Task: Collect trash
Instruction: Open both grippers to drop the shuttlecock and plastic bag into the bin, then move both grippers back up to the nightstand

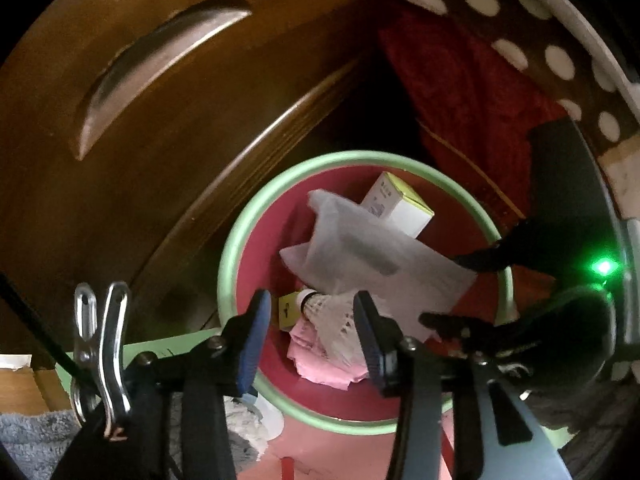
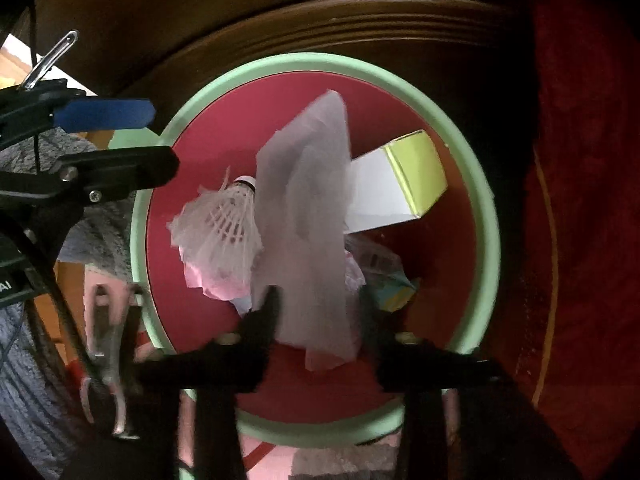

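Note:
A red bin with a pale green rim [image 1: 240, 216] [image 2: 486, 216] stands under both grippers. Inside lie a white plastic bag [image 1: 372, 252] [image 2: 308, 216], a white shuttlecock [image 1: 332, 308] [image 2: 224, 224], a white and yellow box [image 1: 400, 204] [image 2: 416, 172] and pink crumpled paper [image 1: 320, 360] [image 2: 216, 280]. My left gripper [image 1: 310, 336] is open and empty above the bin's near rim. My right gripper [image 2: 318, 312] is open over the bin, with the bag's lower end between its fingers, loose. The right gripper also shows at the right of the left wrist view [image 1: 472, 292].
A dark wooden cabinet with a recessed handle [image 1: 160, 68] stands behind the bin. Red cloth [image 1: 472, 92] [image 2: 576, 200] hangs to the right. A polka-dot fabric [image 1: 520, 36] is at upper right. Grey fuzzy fabric [image 2: 96, 240] lies left of the bin.

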The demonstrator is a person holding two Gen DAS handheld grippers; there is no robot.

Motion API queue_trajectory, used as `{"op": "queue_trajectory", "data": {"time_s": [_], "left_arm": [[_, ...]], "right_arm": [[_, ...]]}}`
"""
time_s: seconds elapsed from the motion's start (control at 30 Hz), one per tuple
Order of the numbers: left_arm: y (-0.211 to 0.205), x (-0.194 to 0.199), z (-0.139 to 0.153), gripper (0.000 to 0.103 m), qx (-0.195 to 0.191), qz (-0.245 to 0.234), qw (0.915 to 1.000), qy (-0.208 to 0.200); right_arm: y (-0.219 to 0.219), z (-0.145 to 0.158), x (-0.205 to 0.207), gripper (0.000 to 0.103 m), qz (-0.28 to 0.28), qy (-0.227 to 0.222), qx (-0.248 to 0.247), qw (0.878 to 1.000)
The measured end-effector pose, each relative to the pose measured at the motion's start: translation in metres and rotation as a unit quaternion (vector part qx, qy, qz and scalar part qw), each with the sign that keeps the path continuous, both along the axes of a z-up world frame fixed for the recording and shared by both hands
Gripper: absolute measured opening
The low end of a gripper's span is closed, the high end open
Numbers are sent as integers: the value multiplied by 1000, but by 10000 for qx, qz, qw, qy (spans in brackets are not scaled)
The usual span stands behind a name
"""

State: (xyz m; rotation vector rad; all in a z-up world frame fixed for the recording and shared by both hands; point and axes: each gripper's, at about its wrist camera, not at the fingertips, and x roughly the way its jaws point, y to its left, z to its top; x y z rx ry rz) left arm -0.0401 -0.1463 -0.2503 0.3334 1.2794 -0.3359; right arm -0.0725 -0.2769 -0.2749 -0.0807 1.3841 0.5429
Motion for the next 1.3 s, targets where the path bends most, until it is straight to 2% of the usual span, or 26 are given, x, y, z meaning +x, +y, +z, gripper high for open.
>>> {"op": "queue_trajectory", "data": {"time_s": [0.07,0.13,0.33,0.47,0.6,0.83,0.93,1.03,1.13,1.23,1.3], "left_arm": [[3,-1,5,49,-77,28,10000,5],[5,-3,11,49,-119,28,9999,-15],[4,-8,40,50,-181,-180,9993,-256],[6,-12,58,52,-227,-288,9985,-415],[13,-10,64,52,-314,-177,9988,-336],[21,-6,72,52,-407,-51,9987,-303],[21,-11,84,52,-421,-123,9982,-410],[19,-16,97,52,-478,-238,9974,-485],[18,-24,118,52,-553,-339,9960,-617],[20,-30,138,53,-806,-350,9934,-732],[22,-34,155,53,-942,-358,9913,-845]], "right_arm": [[-2,5,0,65,18,34,115,9999],[-4,10,0,68,20,117,262,9996],[-3,35,-1,71,128,71,362,9992],[-2,57,-5,71,320,-110,370,9987],[8,62,-13,78,535,-1,455,9975],[-5,61,-15,78,392,210,557,9975],[-8,69,-15,78,453,-64,281,9986],[-13,84,-17,78,582,-202,328,9976],[-10,106,-24,78,969,-422,318,9939],[-5,131,-38,78,1572,-800,269,9840],[-2,149,-48,78,1999,-1110,385,9727]]}}
